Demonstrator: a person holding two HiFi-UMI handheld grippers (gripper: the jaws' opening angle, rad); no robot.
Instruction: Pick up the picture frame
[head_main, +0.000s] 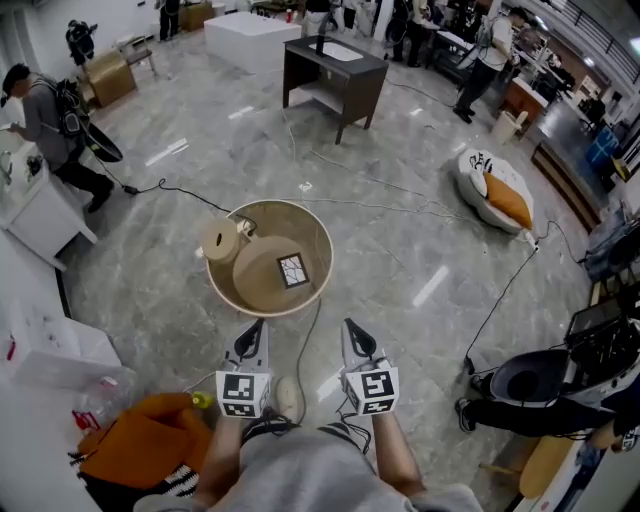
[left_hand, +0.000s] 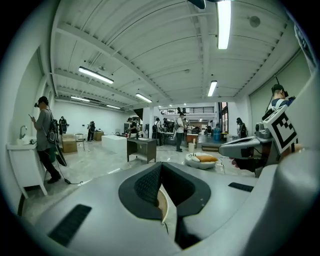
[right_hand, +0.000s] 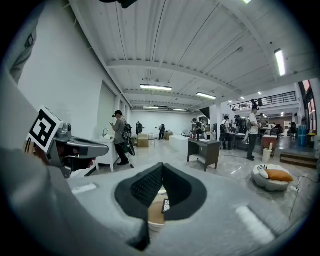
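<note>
- Left tongs (head_main: 254, 332), right tongs (head_main: 352, 332): closed, nothing held.
- Small square dark-edged picture frame (head_main: 293, 270): laid flat on round beige table (head_main: 290, 225), apart from both tongs.
- Step judged: approach; opening the tongs required next.

Round tan table (head_main: 322, 232) on marble floor (head_main: 400, 250), bearing a picture frame (head_main: 293, 270) and a tan roll (head_main: 221, 240)

Sm. sq. black-edged picture frame (head_main: 293, 270) on tan disc (head_main: 258, 278) in round tub (head_main: 327, 248)
</note>
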